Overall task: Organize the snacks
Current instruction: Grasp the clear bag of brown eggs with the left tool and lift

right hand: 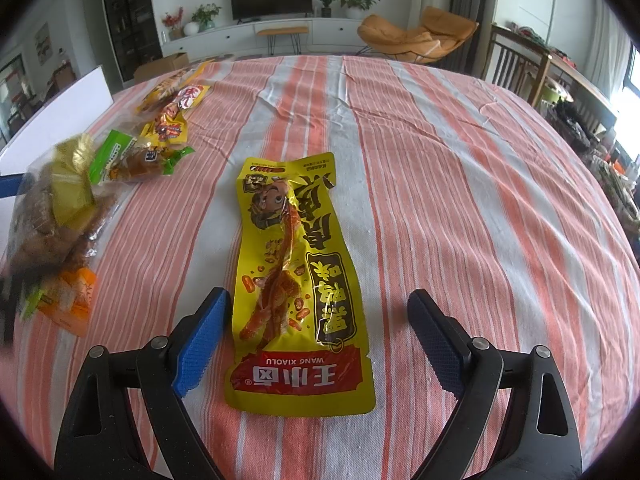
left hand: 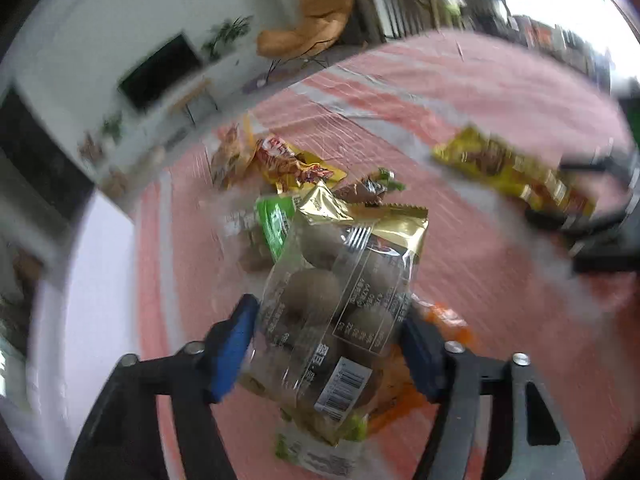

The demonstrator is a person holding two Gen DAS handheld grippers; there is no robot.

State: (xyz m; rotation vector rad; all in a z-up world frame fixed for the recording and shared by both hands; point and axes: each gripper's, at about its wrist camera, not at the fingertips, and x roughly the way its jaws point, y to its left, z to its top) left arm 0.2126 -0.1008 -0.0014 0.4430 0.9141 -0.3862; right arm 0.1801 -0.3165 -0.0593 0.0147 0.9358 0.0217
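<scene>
Snacks are lying scattered over a table covered with a red-and-white striped cloth (right hand: 440,168), most of them gathered toward its left side. At the far left of the right wrist view, a clear bag of brown round snacks with a gold top (right hand: 52,216) is hanging blurred above the cloth, lifted off it. The left wrist view is showing that same bag (left hand: 340,304) sitting between the blue pads (left hand: 232,352) of the left gripper (left hand: 328,348), whose fingers are pressing against its two sides, so the tongs are clamped on the bag. An orange packet (right hand: 72,300) is lying on the cloth just under the lifted bag. A green-ended packet (right hand: 136,160) is resting a little farther back, and a small pile of yellow and red packets (right hand: 172,116) is lying beyond it, near the far left edge of the table.

Toward the middle, a long yellow packet with a red band at its near end (right hand: 300,280) is lying flat on the cloth, lengthwise between the fingers of the right gripper (right hand: 320,344). Those tongs are standing wide apart, one blue pad (right hand: 200,344) just beside the packet's left edge and the other well clear of its right edge, neither pressing on it.

Behind the table, an orange lounge chair (right hand: 416,36) is sitting at the right of the room.
</scene>
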